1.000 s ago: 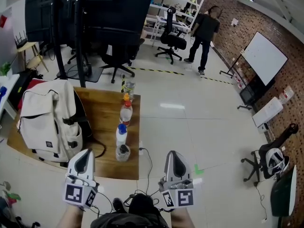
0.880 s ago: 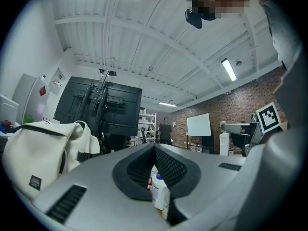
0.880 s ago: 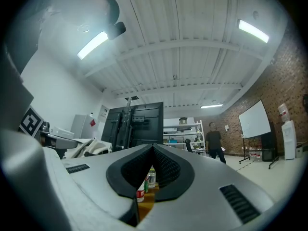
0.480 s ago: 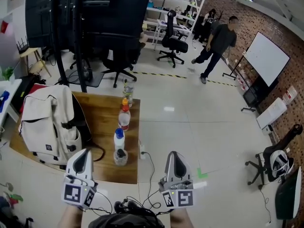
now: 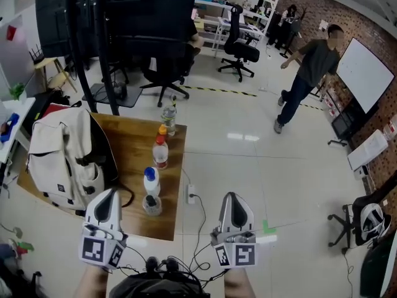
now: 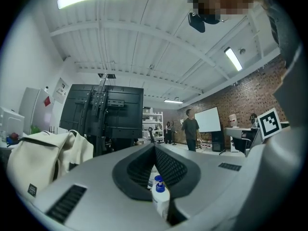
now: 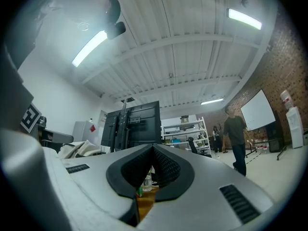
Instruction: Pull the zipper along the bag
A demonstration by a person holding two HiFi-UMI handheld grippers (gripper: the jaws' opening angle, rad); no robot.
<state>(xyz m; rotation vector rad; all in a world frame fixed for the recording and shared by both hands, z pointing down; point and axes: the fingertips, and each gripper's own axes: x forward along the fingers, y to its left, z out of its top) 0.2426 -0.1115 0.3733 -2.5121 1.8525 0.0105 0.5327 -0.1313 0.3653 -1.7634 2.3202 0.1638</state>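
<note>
**A:** On the worktop (image 5: 133, 143), toward its left: cream bag (image 5: 62, 157), upright, slightly slumped, dark strap across the front. Zipper too small to make out.

**B:** And right of the bag?

**A:** Row of bottles (image 5: 160, 151) along the worktop's right edge, apart from the bag.

**B:** Left gripper (image 5: 109, 195)?

**A:** Nearer than the bag, off its lower right corner, not touching it. Fingers (image 6: 169, 167) pressed fully together, holding nothing. Blue-capped bottle (image 6: 160, 196) glimpsed through the gap beneath them, bag off to their left.

**B:** Right gripper (image 5: 234, 198)?

**A:** Well right of the bag, out past the bottles, above the pale floor (image 5: 260, 166). Fingers (image 7: 166, 166) likewise closed tight, nothing between them.

**B:** Anything farther off?

**A:** Behind the bag, tall dark rack (image 5: 124, 8) and black office chair (image 5: 164, 73). Far right of the bag, person (image 5: 313, 67) mid-stride beside a whiteboard (image 5: 369, 73).
</note>
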